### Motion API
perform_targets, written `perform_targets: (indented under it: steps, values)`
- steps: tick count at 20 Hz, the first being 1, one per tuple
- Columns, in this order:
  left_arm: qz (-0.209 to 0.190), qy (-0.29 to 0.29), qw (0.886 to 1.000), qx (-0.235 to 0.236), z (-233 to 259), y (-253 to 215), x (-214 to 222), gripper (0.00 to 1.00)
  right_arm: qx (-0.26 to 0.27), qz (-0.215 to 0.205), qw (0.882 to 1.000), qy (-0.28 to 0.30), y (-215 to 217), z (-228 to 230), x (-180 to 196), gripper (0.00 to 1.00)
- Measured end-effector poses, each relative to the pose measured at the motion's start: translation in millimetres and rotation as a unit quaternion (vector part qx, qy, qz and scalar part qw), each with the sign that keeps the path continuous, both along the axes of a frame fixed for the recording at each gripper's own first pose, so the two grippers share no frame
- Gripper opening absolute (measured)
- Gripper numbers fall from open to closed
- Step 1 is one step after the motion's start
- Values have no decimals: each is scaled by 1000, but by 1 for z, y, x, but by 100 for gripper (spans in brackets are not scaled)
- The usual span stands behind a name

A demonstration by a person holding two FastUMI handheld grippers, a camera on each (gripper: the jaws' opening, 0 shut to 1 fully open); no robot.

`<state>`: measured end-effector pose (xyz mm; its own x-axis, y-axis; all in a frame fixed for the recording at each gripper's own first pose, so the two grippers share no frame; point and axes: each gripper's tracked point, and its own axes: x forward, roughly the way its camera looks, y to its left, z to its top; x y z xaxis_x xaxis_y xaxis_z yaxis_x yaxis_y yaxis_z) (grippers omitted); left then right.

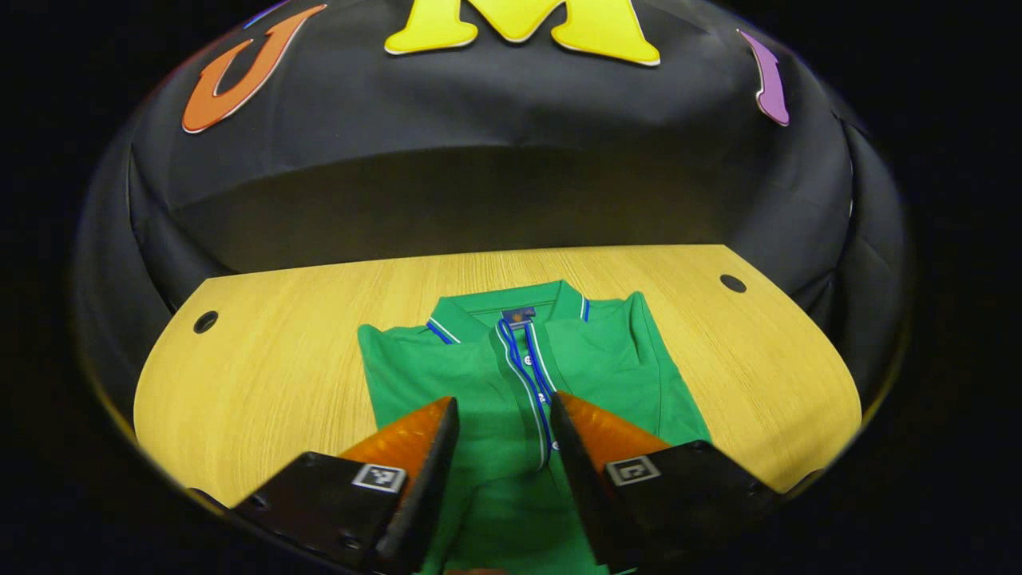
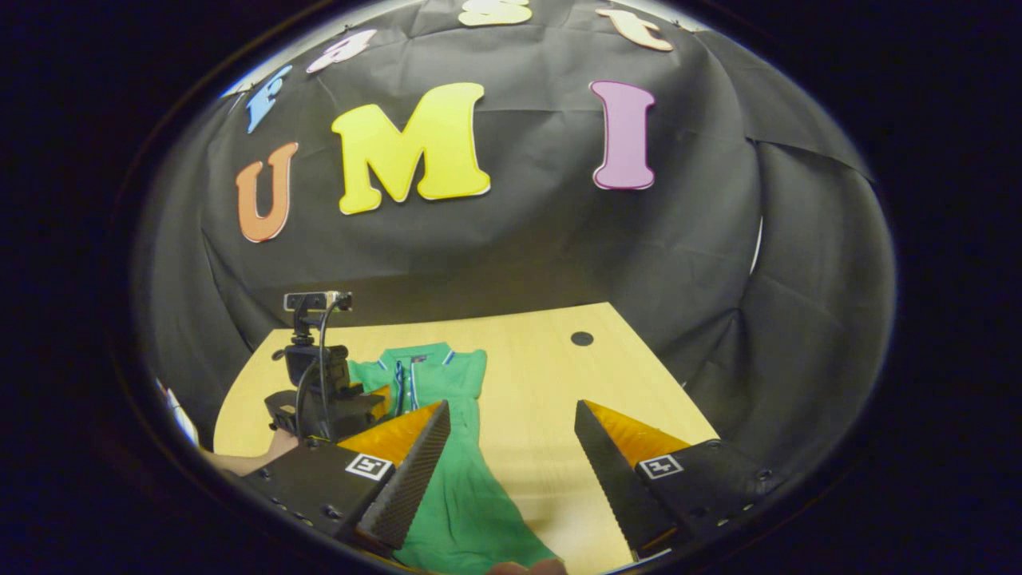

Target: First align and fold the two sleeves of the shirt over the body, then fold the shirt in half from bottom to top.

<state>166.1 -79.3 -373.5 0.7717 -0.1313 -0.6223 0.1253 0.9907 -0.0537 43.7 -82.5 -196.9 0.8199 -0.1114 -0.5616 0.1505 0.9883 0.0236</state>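
While lying flat on the wooden worktop (image 1: 279, 375), green polo shirt (image 1: 495, 375) seen collar toward the far edge, hem running off toward the near edge, roughly midway between the two side edges in the left gripper view. Both sleeves (image 1: 639, 351) already folded in over the body, leaving straight long sides; blue-and-white trimmed collar (image 1: 511, 307) and button placket (image 1: 531, 375) facing up. Left gripper (image 1: 505, 411) poised above the middle of the shirt, jaws parted a moderate gap with the placket and green cloth visible between them, nothing gripped. Two round holes (image 1: 205, 322) in the worktop near its far corners, well clear of the garment. In the right gripper view, same shirt (image 2: 463, 487) stretching from near the far edge down to the near edge, lying left of that gripper's line of sight. Right gripper (image 2: 512, 415) held over bare worktop (image 2: 543, 375) beside the shirt's long side, jaws spread wide, holding nothing; whether its left finger (image 2: 407, 471) touches the cloth below cannot be told. Farther off in that view, the other gripper's body with small camera (image 2: 315, 302) and cable on top, above the shirt's collar end, a hand (image 2: 255, 459) under it near the worktop's side edge.
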Motion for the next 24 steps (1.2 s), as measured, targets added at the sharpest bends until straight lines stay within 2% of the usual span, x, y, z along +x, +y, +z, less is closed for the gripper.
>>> perform_targets:
  steps: [1, 5, 6, 8, 12, 17, 20, 24]
  values:
    - [7, -11, 1000, 0, 8, 6, -1, 100, 1, 11, 1000, 0, 4, -2, 1, 96]
    - [14, -45, 999, -11, 57, 23, -22, 100, -4, 63, 998, -16, 27, 0, 11, 99]
    - [14, -53, 998, -15, 68, 27, -31, 100, -3, 77, 997, -20, 34, 1, 12, 96]
    - [20, -68, 997, -22, 95, 40, -52, 100, 2, 100, 995, -25, 46, 3, 10, 96]
    - [36, -89, 995, -7, 140, 82, -102, 100, -1, 131, 991, -21, 56, -1, -5, 96]
    - [20, -99, 995, 17, 171, 113, -160, 100, -24, 157, 987, 6, 45, -20, -37, 96]
    - [15, -63, 998, 5, 158, 112, -195, 100, -28, 149, 987, 42, 30, -43, -65, 97]
    - [-10, 47, 999, -19, 102, 100, -255, 100, -48, 153, 981, 109, 14, -89, -108, 97]
